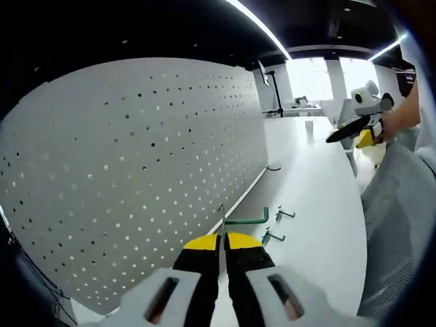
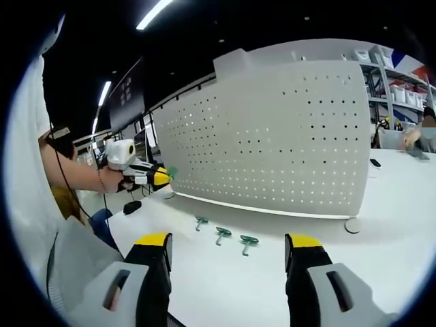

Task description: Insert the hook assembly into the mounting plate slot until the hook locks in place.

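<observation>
The white perforated mounting plate [image 1: 136, 177] stands upright on the white table [image 1: 320, 204]. My left gripper [image 1: 223, 238] is shut on a green hook [image 1: 246, 219], which sticks out to the right of the jaw tips, close to the plate's lower edge. In the right gripper view the plate [image 2: 272, 136] faces me, and the left gripper [image 2: 165, 178] hangs near its left end with a bit of green at its tip. My right gripper [image 2: 228, 242] is open with nothing between its jaws, above three loose green hooks [image 2: 223, 234]. The right gripper [image 1: 334, 137] is held up far from the plate.
Two spare hooks [image 1: 285, 214] lie on the table before the plate, and another hook [image 1: 272, 167] lies by its base. A round foot [image 2: 351, 225] sits at the plate's right end. A small black object [image 2: 133, 206] lies at the left. Shelves and a person [image 2: 422, 133] are at the far right.
</observation>
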{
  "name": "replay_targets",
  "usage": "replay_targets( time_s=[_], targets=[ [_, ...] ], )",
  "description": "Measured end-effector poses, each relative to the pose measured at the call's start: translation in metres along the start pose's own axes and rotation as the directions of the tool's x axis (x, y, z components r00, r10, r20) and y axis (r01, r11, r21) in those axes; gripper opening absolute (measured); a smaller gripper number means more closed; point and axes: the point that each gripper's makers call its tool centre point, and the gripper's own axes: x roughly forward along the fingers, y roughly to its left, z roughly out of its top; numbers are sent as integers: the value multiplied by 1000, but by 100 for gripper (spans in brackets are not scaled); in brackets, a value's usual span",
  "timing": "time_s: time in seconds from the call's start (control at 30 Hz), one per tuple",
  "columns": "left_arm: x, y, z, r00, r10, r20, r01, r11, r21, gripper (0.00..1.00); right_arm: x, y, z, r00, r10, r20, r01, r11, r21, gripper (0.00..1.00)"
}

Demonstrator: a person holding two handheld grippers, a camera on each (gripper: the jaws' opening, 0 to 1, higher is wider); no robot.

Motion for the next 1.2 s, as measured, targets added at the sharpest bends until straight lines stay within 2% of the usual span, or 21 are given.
replay_targets(
  time_s=[0.4,0.6,0.97,1.13,1.2],
  targets=[
    [-13,0,14,996,47,73,-44,998,-55,2,3,4,3,1000,8,16,-8,1000,-5,65],
    [-19,-3,31,988,78,133,-65,993,-101,2,4,7,9,999,15,38,-14,1000,-8,65],
    [-20,-14,42,979,85,186,-63,991,-120,2,5,8,11,998,25,53,-25,1000,4,64],
    [-25,-16,53,967,105,234,-66,983,-169,2,5,8,15,997,27,72,-27,1000,8,64],
    [-25,-20,56,966,101,240,-64,986,-156,2,5,9,16,997,30,78,-31,999,9,64]
  ],
)
